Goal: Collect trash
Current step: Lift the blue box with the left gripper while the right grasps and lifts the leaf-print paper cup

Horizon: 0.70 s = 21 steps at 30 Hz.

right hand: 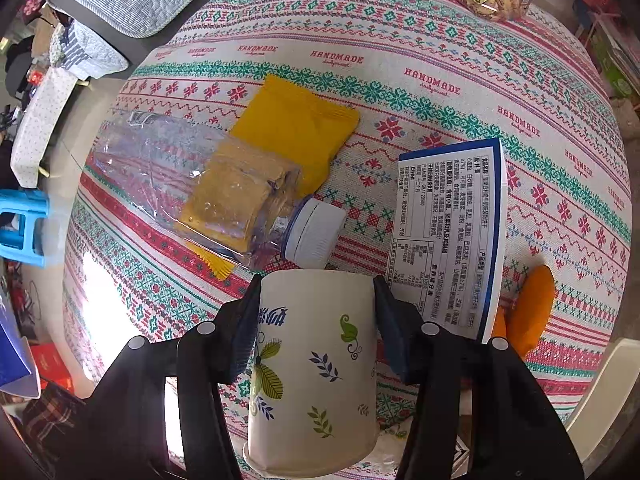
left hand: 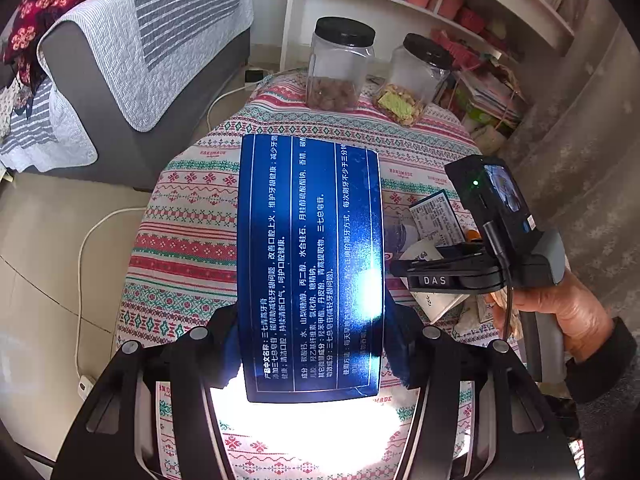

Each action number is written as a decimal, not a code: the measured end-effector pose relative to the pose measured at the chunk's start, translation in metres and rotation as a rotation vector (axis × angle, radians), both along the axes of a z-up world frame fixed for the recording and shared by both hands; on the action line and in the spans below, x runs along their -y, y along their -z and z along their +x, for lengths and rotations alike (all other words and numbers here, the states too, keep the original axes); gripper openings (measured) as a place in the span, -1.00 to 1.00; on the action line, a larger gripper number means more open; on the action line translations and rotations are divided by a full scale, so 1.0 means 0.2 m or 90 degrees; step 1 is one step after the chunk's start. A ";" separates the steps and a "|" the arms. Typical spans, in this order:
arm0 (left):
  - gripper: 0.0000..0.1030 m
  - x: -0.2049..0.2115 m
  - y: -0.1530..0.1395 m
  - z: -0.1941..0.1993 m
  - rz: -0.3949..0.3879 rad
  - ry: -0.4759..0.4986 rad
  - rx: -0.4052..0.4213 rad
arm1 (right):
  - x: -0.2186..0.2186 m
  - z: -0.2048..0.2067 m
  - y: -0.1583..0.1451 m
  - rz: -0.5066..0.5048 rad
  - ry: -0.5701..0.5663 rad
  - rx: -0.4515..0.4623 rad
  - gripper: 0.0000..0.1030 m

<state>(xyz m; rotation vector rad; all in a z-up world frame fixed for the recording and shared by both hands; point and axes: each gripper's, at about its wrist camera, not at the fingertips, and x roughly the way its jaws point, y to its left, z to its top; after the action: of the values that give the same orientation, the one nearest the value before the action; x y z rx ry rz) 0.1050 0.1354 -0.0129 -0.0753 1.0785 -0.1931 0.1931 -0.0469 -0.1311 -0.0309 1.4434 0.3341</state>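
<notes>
- In my left hand-held gripper (left hand: 312, 340) I'm holding a flat blue toothpaste box (left hand: 310, 264), clamped between the jaws, lifted above the surface (left hand: 188, 216) and standing lengthwise away from me, its white Chinese print facing the camera.
- My right hand-held gripper (right hand: 316, 320) is clenched on a paper cup (right hand: 314, 364), white with leaf prints, lying sideways in the jaws with its base pointing forward.
- So two pieces of trash are in hand, I judge; no bin or bag shows in either view, so where they go I can't say.
- Plenty left on the patterned cloth: a crushed clear plastic bottle (right hand: 192, 184) with a white cap lies on its side just ahead of the cup.
- A yellow wrapper (right hand: 296, 128) sits partly under that bottle.
- A blue-edged printed packet (right hand: 448, 236) lies just right of the cup, and orange peel (right hand: 532, 304) beside that near the edge.
- At the far side stand two clear jars with black lids, one with nuts (left hand: 340, 64), one with snacks (left hand: 416, 76); those look like keepers, not trash.
- Beyond the surface: a grey sofa (left hand: 120, 60) with a striped cover, and a white shelf (left hand: 440, 4).
</notes>
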 end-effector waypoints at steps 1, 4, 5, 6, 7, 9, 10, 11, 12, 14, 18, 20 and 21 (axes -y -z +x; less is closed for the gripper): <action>0.09 0.00 0.00 0.00 -0.001 -0.002 0.001 | 0.01 -0.03 -0.02 0.009 0.002 0.015 -0.01; 0.09 0.00 -0.01 -0.01 -0.002 -0.008 0.010 | 0.04 -0.15 -0.12 0.032 0.009 0.078 -0.01; 0.09 0.00 -0.01 -0.01 -0.003 -0.010 0.015 | 0.05 -0.18 -0.17 0.036 0.013 0.106 -0.01; 0.09 0.01 -0.02 -0.02 -0.003 -0.013 0.022 | 0.06 -0.22 -0.21 0.038 0.018 0.142 -0.01; 0.09 0.01 -0.03 -0.02 -0.003 -0.017 0.031 | 0.08 -0.27 -0.27 0.043 0.023 0.185 -0.01; 0.09 0.02 -0.05 -0.03 -0.006 -0.027 0.052 | 0.13 -0.35 -0.39 0.063 0.038 0.269 -0.01; 0.09 0.02 -0.06 -0.04 -0.008 -0.032 0.064 | 0.15 -0.38 -0.44 0.075 0.044 0.308 -0.01; 0.09 0.02 -0.07 -0.05 -0.010 -0.036 0.075 | 0.17 -0.39 -0.49 0.083 0.050 0.345 -0.01; 0.09 0.03 -0.08 -0.05 -0.011 -0.040 0.087 | 0.21 -0.44 -0.54 0.084 0.055 0.381 -0.01; 0.09 0.04 -0.11 -0.06 -0.010 -0.045 0.108 | 0.24 -0.51 -0.62 0.090 0.056 0.444 -0.01; 0.09 0.09 -0.14 -0.08 -0.008 -0.047 0.145 | 0.30 -0.61 -0.73 0.095 0.074 0.526 -0.01; 0.09 0.11 -0.16 -0.08 -0.012 -0.045 0.157 | 0.32 -0.65 -0.76 0.095 0.082 0.556 -0.01; 0.09 0.13 -0.16 -0.08 -0.013 -0.043 0.161 | 0.33 -0.66 -0.77 0.094 0.086 0.567 -0.01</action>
<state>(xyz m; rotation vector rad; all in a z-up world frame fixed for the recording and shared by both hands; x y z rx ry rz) 0.0899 0.1096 0.0192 -0.1025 0.8204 -0.1491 0.0612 -0.1131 0.0236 0.0352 0.5340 0.2628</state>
